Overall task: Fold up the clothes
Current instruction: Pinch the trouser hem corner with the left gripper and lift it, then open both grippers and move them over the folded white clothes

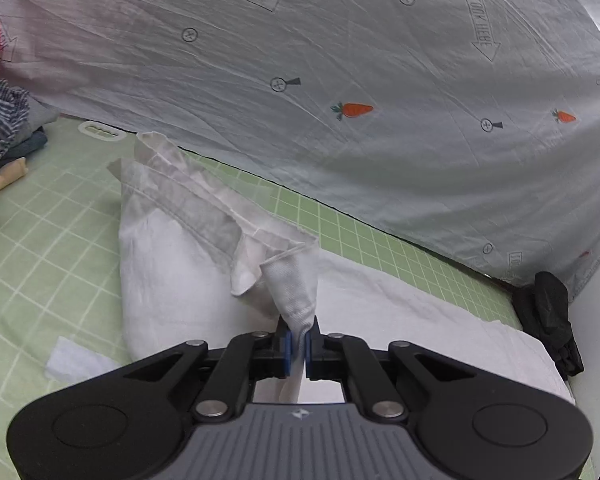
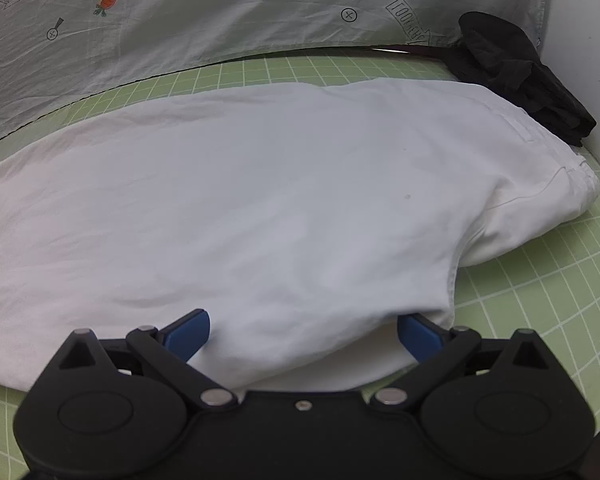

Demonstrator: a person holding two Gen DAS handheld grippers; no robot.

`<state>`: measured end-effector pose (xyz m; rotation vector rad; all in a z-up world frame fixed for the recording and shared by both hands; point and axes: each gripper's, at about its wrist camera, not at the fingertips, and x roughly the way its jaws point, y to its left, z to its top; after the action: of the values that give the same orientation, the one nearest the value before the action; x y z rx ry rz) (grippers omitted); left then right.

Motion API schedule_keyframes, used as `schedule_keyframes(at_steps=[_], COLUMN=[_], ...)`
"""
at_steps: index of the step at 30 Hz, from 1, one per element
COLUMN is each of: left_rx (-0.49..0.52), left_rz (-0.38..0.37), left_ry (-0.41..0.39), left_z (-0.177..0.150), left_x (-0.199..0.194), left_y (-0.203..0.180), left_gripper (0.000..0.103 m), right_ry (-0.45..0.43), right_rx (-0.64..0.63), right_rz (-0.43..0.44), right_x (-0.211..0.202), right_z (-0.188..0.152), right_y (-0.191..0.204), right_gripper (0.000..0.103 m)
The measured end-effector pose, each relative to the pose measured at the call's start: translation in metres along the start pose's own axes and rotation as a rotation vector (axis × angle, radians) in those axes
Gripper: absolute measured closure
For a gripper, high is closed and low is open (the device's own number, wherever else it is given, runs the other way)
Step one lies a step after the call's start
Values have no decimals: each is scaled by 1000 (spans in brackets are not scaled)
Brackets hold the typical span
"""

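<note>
A white garment (image 1: 168, 264) lies on the green grid mat (image 1: 40, 240). In the left wrist view my left gripper (image 1: 298, 350) is shut on a lifted hem of this garment, and the cloth rises in a bunched fold toward the back. In the right wrist view the same white garment (image 2: 260, 200) spreads flat across the mat (image 2: 540, 280). My right gripper (image 2: 304, 330) is open at its near edge, its blue pads (image 2: 190, 334) wide apart, with a bulge of the cloth lying between the jaws.
A pale sheet printed with carrots (image 1: 340, 80) hangs as a backdrop behind the mat. A black cloth (image 2: 520, 80) lies at the mat's far right corner. At the left sit a pile of striped and red clothes (image 1: 0, 120) and a doll's limb (image 1: 4, 180).
</note>
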<state>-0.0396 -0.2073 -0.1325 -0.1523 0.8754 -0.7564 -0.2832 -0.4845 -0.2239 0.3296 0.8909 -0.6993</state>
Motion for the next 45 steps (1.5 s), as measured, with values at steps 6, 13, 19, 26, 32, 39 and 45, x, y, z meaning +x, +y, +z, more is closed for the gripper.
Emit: schedule_keyframes(at_steps=[6,13,19,26,32,39,45], left_rx=[128,120,141,126,141,145,111], left_rz=[-40,-77,28,270,278,298,327], left_ry=[225,267,128,183,215,253,291], left_z=[-33,-28,5,28,43,61,66], left_x=[58,50,20,42,66,94,111], left_y=[-46,-41,-24,24,48,66,79], left_gripper=[96,58,23,15,14,14,9], right_ry=[10,-28,-94,-95,-175,-95,18], right_rx=[-14,-13,-33,-126,-136,-219,-206], right_rz=[28,44,59,-41,-66,164,355], right_x=[0,-10,-11,-1,-18,40,91], right_z=[0,19,47,75,97,123,131], right_y=[-6,3,32,80,94,163,219], right_gripper=[2,2,1,0,0,1,14])
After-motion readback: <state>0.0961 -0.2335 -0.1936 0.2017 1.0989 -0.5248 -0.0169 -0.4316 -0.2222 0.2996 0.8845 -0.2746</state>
